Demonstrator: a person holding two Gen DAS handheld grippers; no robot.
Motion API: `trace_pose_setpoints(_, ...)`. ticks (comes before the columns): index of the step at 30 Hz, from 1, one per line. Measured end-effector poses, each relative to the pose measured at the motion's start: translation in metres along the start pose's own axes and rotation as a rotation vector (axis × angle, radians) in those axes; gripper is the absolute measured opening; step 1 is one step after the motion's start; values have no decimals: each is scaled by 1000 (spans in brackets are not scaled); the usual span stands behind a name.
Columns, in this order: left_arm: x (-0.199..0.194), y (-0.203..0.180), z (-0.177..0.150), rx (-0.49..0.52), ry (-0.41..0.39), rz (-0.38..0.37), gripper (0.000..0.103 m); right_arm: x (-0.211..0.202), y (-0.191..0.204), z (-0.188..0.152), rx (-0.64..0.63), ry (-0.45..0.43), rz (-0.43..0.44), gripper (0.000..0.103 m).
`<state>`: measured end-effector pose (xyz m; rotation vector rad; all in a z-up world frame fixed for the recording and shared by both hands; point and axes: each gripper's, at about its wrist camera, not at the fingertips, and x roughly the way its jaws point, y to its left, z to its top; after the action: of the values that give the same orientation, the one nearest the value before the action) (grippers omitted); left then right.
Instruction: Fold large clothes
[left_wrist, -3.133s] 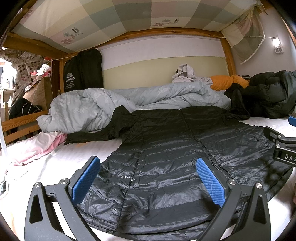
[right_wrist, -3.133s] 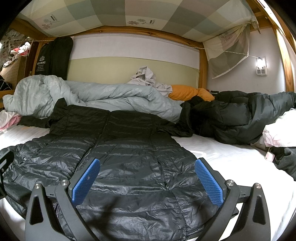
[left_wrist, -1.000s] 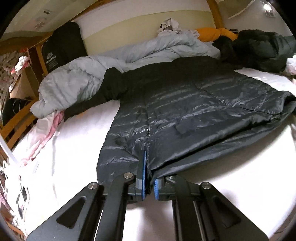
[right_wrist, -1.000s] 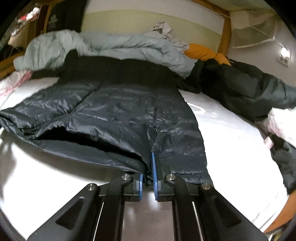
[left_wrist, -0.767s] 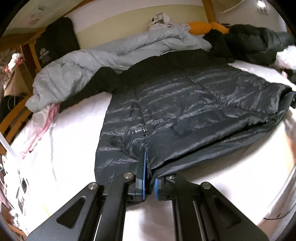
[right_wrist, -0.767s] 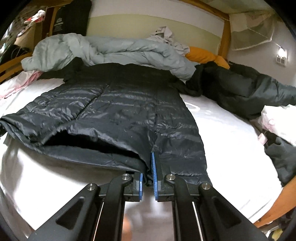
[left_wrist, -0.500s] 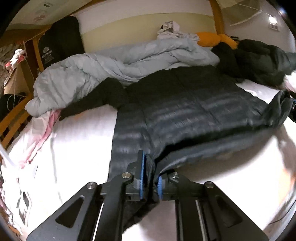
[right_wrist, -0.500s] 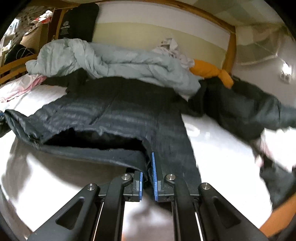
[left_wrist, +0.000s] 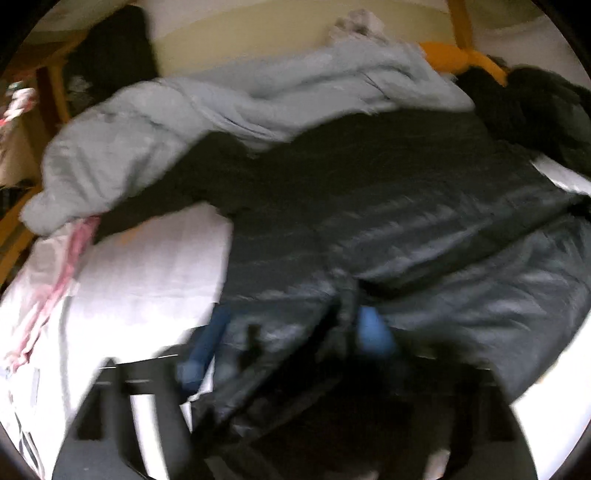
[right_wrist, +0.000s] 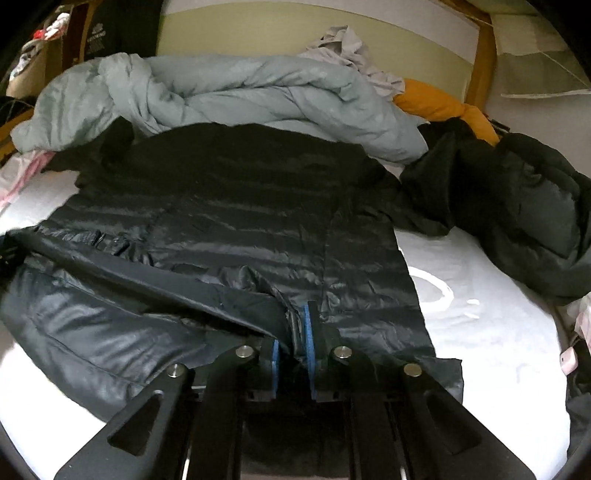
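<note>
Two claws are both letting go of the black down jacket (right_wrist: 236, 221), which a second ago they held pinched at its hem. Left claw (left_wrist: 291, 339) has jaws springing wide apart, blue pads (left_wrist: 373, 332) blurred, hem fabric loose between them and no longer pressed. Right claw (right_wrist: 291, 343) has jaws just starting to part, a fold of hem between the pads, apparently barely gripped. Jacket now lies across the middle of the bed (right_wrist: 480, 332), collar toward the headboard edge against the grey duvet (right_wrist: 221, 92), hem doubled up at the near edge with the lining showing. Judgement: the hem fold has been carried forward and dropped; next fold can begin once both claws are free.
</note>
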<state>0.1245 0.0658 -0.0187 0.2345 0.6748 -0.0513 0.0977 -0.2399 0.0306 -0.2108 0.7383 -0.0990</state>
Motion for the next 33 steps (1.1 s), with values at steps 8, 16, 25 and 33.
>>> trace_pose_setpoints(8, -75, 11, 1, -75, -197, -61, 100, -54, -23, -7, 47, -226, -146, 84)
trace_pose_setpoints(16, -52, -20, -3, -14, -29, -149, 101, -53, -18, -18, 52, -108, 164, 88)
trace_pose_setpoints(25, 30, 16, -23, -221, 195, -152, 103, 29, -41, -39, 169, 111, 59, 88)
trace_pose_setpoints(33, 12, 16, -22, -195, 126, -114, 99, 33, -39, -37, 169, 106, 40, 88)
